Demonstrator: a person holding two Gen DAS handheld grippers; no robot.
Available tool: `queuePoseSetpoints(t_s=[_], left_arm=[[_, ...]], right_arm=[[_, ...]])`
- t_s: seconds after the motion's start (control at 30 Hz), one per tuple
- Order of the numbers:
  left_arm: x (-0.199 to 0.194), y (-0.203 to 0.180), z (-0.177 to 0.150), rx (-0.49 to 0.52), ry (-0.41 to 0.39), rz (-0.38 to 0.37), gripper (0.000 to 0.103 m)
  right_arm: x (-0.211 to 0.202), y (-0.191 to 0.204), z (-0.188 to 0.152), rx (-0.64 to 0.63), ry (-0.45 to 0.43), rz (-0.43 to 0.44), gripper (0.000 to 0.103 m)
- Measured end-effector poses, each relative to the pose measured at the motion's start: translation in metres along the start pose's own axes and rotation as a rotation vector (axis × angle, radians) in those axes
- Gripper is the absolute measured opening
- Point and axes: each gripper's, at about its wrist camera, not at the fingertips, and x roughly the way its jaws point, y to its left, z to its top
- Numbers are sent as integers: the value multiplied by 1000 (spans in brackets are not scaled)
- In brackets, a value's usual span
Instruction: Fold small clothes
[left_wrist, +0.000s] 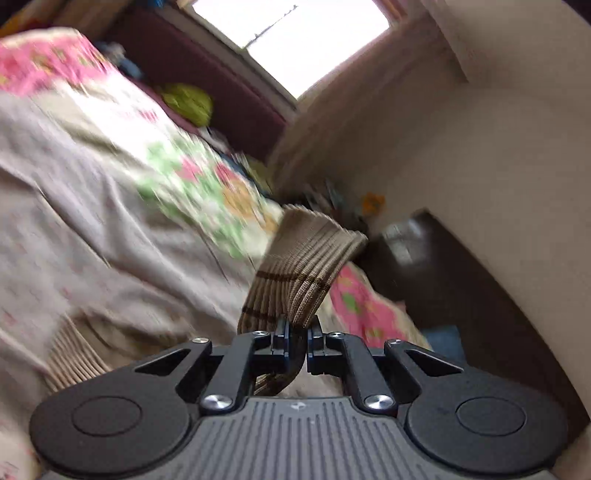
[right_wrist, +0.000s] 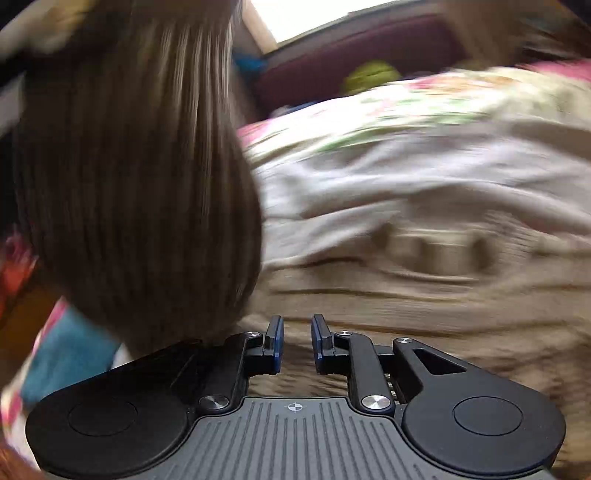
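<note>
Item 1, my left tool (left_wrist: 298, 326): clamped on the ribbed tan garment (left_wrist: 308, 258), which rises from the jaws and leans far and right over the floral bedsheet (left_wrist: 192, 177).

Item 2, my right tool (right_wrist: 297, 341): jaws parted, nothing between them, hovering near more ribbed tan fabric (right_wrist: 406, 314) lying on the bed.

Item 3, dark striped cloth (right_wrist: 136, 177): hangs close at the left of the right wrist view; I cannot tell whether it is the same garment.

Risk: the left grip takes only a narrow edge, so I judge a quick swing could pull it free; both views are motion-blurred.

View note: only the left wrist shows the grip and the window (left_wrist: 291, 40); only the right shows the flat-lying fabric.
</note>
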Motion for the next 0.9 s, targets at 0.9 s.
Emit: queuePoseSetpoints(t_s=[0.9], left_arm=[[44,35,-103,166,266,263,43]], right_arm=[[-73,-137,-27,521,-64,71,41]])
